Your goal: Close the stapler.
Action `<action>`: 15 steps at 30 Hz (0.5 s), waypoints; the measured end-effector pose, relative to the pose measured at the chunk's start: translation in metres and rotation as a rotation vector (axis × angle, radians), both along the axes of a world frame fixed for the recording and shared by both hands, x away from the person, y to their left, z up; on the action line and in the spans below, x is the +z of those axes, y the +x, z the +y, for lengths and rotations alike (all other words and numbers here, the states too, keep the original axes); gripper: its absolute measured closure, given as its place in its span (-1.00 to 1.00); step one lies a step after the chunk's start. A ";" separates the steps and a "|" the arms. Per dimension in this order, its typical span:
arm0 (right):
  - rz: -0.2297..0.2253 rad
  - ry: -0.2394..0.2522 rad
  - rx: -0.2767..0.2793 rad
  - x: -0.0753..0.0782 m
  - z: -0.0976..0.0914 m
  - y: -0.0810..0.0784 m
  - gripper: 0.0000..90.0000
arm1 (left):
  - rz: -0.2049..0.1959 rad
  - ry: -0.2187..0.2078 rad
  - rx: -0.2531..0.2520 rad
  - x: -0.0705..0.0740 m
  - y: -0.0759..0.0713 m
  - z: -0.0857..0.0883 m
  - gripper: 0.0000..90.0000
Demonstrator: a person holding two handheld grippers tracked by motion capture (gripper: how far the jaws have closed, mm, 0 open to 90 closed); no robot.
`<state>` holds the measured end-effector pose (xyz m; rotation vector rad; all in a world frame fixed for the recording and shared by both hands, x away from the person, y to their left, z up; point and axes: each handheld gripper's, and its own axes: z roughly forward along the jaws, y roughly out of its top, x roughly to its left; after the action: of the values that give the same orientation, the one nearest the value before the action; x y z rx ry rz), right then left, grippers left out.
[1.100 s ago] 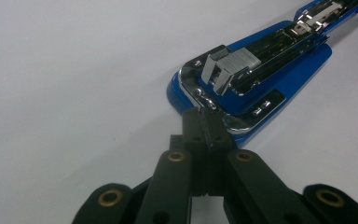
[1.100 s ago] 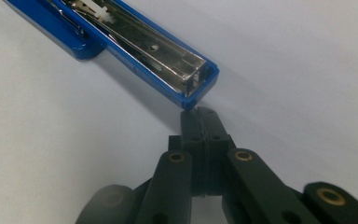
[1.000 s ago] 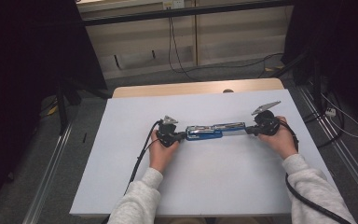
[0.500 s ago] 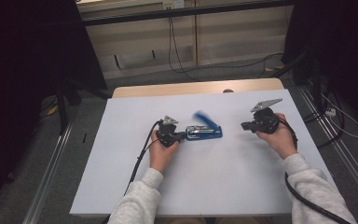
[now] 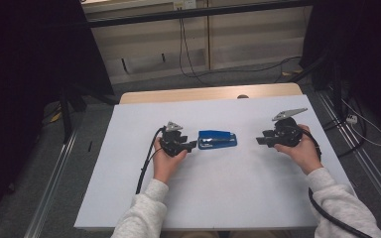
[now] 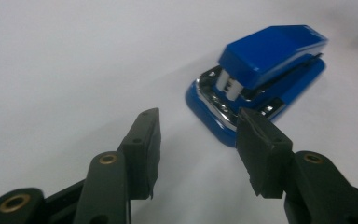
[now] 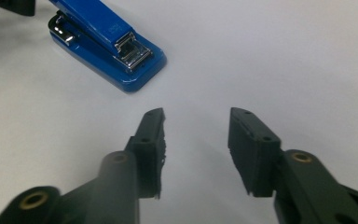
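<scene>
A blue stapler (image 5: 218,139) lies closed on the white table (image 5: 213,198), lengthwise between my two grippers. My left gripper (image 5: 191,145) sits just off its left end, open, with nothing between its jaws. In the left gripper view the stapler (image 6: 256,74) rests right beyond the left gripper (image 6: 198,135), its hinged end facing me. My right gripper (image 5: 259,141) is held open a short way to the right of the stapler, apart from it. The right gripper view shows the stapler (image 7: 107,44) at the upper left, ahead of the empty right gripper (image 7: 196,135).
A wooden strip (image 5: 208,93) edges the far side of the table. Metal rails (image 5: 54,198) run along the floor on both sides, and cables (image 5: 188,54) lie on the floor behind. Dark curtains hang at the left and right.
Both grippers held the stapler stretched open between them a second ago. It has snapped closed and lies flat. The right gripper let go and drew back right; the left let go too.
</scene>
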<state>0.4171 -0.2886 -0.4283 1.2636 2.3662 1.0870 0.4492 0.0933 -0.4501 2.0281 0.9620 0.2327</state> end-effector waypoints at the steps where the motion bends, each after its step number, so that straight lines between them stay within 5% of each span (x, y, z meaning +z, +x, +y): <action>1: 0.001 0.006 0.009 0.000 0.000 -0.001 0.18 | -0.003 -0.001 0.005 0.001 -0.002 0.000 0.08; 9: -0.002 0.016 0.017 0.004 0.006 -0.012 -0.15 | -0.008 -0.049 -0.013 0.011 -0.011 0.010 -0.41; 15: -0.001 0.008 0.031 0.005 0.011 -0.020 -0.32 | -0.016 -0.054 -0.021 0.016 -0.018 0.022 -0.52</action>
<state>0.3973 -0.2774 -0.4237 1.2326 2.3909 1.1065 0.4310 0.1154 -0.4337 1.9834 0.9266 0.2096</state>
